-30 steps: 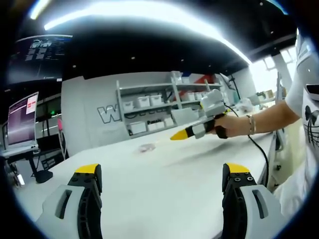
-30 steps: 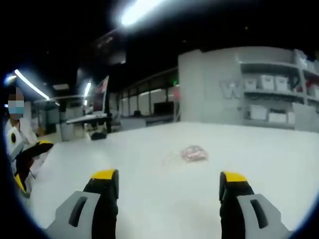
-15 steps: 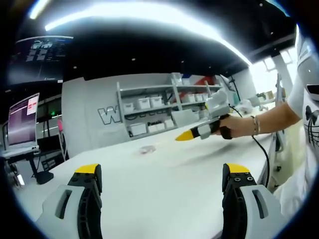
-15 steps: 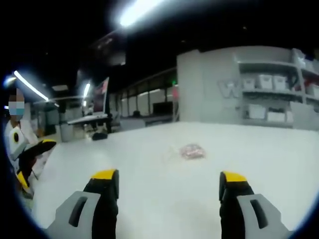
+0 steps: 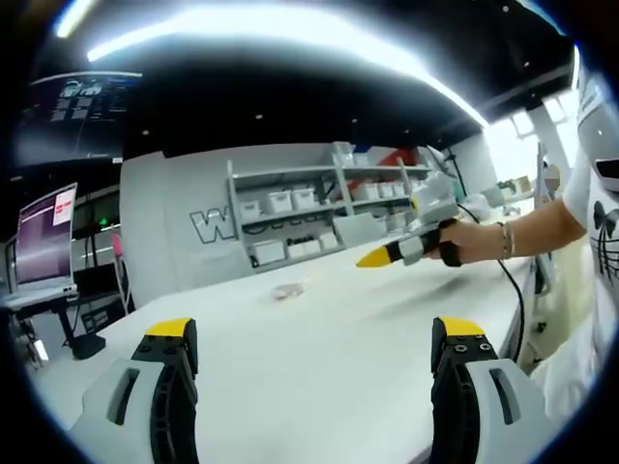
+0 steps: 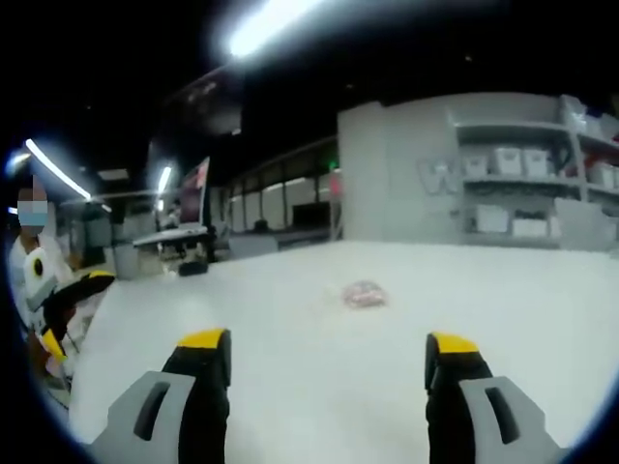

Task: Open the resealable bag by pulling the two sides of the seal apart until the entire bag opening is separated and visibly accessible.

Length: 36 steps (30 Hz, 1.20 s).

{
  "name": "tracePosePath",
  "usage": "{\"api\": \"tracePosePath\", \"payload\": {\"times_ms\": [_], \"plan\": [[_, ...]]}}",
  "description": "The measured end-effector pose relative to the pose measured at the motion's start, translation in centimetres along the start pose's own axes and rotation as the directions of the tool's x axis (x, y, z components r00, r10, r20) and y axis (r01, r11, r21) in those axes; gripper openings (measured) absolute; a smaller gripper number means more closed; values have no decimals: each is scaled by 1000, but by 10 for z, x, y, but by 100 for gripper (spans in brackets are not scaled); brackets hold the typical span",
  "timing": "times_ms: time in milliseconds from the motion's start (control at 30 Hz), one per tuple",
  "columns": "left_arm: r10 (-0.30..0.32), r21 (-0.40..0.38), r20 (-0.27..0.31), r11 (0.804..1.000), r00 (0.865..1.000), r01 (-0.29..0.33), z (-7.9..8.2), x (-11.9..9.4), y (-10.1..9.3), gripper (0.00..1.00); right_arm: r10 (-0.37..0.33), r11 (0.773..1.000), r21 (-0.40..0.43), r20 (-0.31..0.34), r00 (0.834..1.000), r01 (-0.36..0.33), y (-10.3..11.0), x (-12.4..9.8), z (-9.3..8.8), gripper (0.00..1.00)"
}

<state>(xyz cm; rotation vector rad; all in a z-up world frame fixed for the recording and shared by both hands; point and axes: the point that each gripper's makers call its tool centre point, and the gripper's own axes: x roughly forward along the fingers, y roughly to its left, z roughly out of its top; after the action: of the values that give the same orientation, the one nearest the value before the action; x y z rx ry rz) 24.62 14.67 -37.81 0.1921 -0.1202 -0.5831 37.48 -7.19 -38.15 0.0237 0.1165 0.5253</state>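
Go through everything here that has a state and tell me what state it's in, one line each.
Resealable bag: lying flat on the white table, untouched; seal state too small to tell.
Left gripper: open, empty, above the table.
Right gripper: open, empty, pointed at the bag from a distance.
Monitor: switched on, screen lit.

A broad white table (image 5: 319, 358) stretches out flat and bare-looking, and there's just one small clear bag (image 6: 365, 294) lying on it, pinkish contents inside, well out toward the middle; in the left gripper view it's a tiny patch (image 5: 287, 289).
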Motion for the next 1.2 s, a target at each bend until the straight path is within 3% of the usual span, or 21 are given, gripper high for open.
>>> {"api": "tracePosePath", "payload": {"times_ms": [767,1200], "plan": [[7,-4,-1,1000,1000,-7,-6,-4,-21,99,-36,999,22,60,998,35,-10,-62,-7,83],[18,-10,-8,1000,1000,-18,-9,-2,-14,99,-73,997,26,82,994,71,-18,-76,-7,83]]}}
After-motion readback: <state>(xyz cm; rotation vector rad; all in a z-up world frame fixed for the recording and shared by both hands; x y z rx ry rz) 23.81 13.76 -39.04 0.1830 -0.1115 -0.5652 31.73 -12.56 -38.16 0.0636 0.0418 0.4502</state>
